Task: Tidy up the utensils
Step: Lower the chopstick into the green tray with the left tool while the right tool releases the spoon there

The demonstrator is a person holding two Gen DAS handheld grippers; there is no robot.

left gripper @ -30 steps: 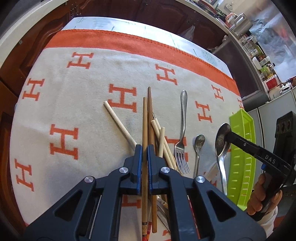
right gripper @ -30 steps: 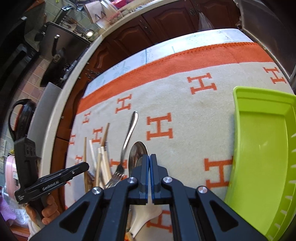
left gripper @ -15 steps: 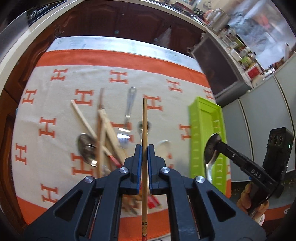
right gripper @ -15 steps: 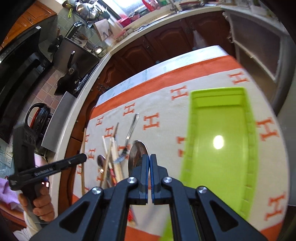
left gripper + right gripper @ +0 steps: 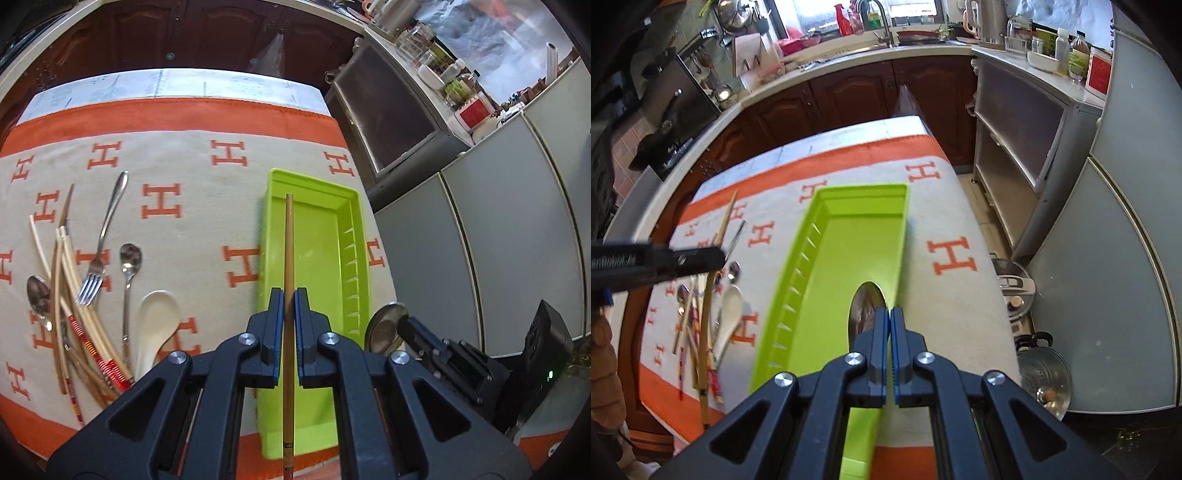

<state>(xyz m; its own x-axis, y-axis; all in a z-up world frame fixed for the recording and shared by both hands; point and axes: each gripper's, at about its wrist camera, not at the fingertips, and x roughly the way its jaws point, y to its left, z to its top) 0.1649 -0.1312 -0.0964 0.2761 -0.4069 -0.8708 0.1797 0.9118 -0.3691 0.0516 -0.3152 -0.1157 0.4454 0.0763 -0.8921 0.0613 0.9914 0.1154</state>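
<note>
My left gripper (image 5: 289, 295) is shut on a brown wooden chopstick (image 5: 289, 243), held lengthwise above the lime green tray (image 5: 352, 236). My right gripper (image 5: 889, 314) is shut on a metal spoon (image 5: 866, 301) whose bowl hangs over the near part of the green tray (image 5: 812, 236). In the left wrist view the right gripper (image 5: 400, 326) with the spoon (image 5: 384, 328) sits at the tray's near right corner. The left gripper (image 5: 701, 258) and its chopstick (image 5: 724, 221) show at the left of the right wrist view.
On the H-patterned cloth (image 5: 207, 192) left of the tray lie a fork (image 5: 105, 236), a small spoon (image 5: 129, 262), a white ceramic spoon (image 5: 155, 317), another metal spoon (image 5: 38, 295) and several chopsticks (image 5: 70, 280). Grey cabinets (image 5: 480, 240) and pots (image 5: 1045, 373) stand beyond the table's right edge.
Both grippers have lifted off the utensil pile and swung right, carrying the chopstick and the spoon until they are over the green tray.
</note>
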